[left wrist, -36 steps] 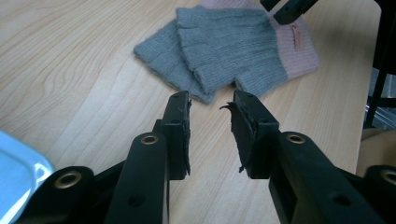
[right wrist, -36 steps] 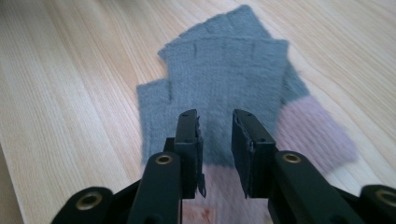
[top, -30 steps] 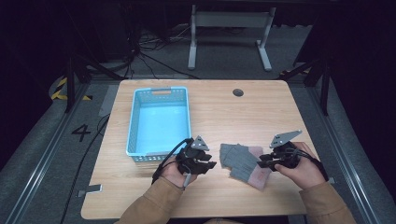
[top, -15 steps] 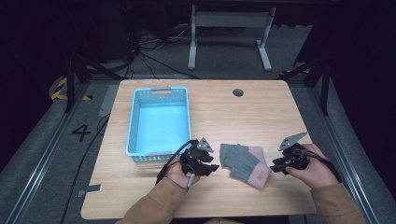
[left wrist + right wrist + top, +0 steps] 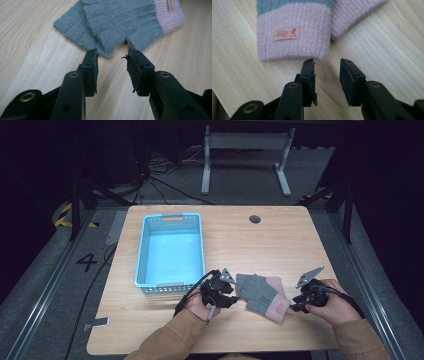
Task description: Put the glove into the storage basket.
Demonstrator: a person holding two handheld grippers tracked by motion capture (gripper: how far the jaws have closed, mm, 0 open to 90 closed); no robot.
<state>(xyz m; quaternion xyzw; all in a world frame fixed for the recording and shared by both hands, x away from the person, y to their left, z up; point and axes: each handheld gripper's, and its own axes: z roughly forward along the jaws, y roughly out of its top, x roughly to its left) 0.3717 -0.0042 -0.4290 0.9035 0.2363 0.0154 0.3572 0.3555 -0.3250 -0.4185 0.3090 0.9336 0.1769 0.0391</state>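
We note a small pink label (image 5: pixel 286 34), script illegible, on the gloves (image 5: pixel 262 294), cuffs toward the spread, empty right gripper (image 5: pixel 326 62), fingertips toward the spread, empty left gripper (image 5: pixel 111 56).

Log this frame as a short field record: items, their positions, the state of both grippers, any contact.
items: pair of grey gloves with pink cuffs, blue basket, wooden table
gloves: flat on the table, overlapping, between the two grippers
basket: left of the gloves, nothing visible inside
left gripper: open, jaws at the grey finger end, not closed on the fabric
right gripper: open, jaws just short of the pink cuff
cuff label: small orange tag, text unreadable
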